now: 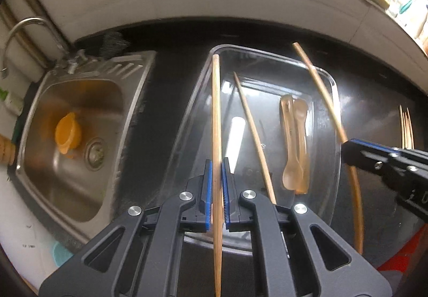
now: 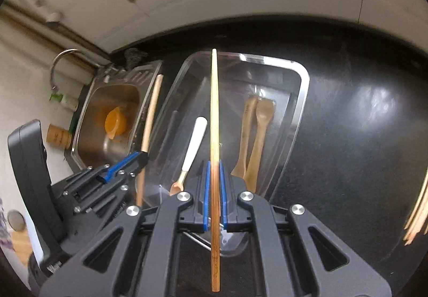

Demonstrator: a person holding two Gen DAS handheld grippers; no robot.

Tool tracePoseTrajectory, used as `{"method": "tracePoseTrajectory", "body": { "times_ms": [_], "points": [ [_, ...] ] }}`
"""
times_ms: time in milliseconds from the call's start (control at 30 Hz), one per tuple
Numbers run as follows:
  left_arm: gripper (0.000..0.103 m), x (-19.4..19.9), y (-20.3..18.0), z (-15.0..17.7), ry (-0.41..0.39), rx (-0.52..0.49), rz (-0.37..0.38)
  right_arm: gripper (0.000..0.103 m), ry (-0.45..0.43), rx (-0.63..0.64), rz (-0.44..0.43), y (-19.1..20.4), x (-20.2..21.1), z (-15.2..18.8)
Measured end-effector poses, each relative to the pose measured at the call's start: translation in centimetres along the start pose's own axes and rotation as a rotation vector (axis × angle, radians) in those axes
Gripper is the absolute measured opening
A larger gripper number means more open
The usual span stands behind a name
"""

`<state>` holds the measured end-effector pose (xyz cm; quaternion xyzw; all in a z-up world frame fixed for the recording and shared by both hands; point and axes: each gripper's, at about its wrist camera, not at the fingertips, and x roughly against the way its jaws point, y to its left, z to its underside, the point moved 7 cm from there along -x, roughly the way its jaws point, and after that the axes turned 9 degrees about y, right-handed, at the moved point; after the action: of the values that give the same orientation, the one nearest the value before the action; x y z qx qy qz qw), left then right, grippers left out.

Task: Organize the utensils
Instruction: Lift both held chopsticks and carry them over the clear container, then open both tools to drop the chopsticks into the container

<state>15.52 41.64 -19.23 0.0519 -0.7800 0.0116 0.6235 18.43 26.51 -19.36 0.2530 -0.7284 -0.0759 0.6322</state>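
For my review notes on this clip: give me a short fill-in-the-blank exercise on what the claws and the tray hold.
1. Each claw, left and right, is shut on one ____.
2. The clear tray sits on a ____ counter.
3. In the sink lies an ____ cup.

Missing words: chopstick; black; orange

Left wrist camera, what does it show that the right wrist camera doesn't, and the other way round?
Only the left wrist view shows a loose chopstick lying in the clear tray. Only the right wrist view shows the white-handled spoon plainly. Both show the tray, two wooden spoons, the sink with an orange cup, and each gripper, left and right, shut on its own chopstick.
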Motion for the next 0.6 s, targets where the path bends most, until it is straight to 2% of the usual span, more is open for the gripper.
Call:
{"method": "tracePoseTrajectory", "body": {
  "times_ms": [133,600],
  "points": [
    [0.006,-1.5,-0.4,-0.5,0.022,-0.032,-0.001,0.007,0.026,-0.030,0.013,-0.6,-1.8,-0.3],
    [0.006,-4.0,-0.1,-0.6,0.068,-0.054,-0.001,0.007,0.043,-0.066,0.026,-0.7,-3.2,-1.7]
  ]
}}
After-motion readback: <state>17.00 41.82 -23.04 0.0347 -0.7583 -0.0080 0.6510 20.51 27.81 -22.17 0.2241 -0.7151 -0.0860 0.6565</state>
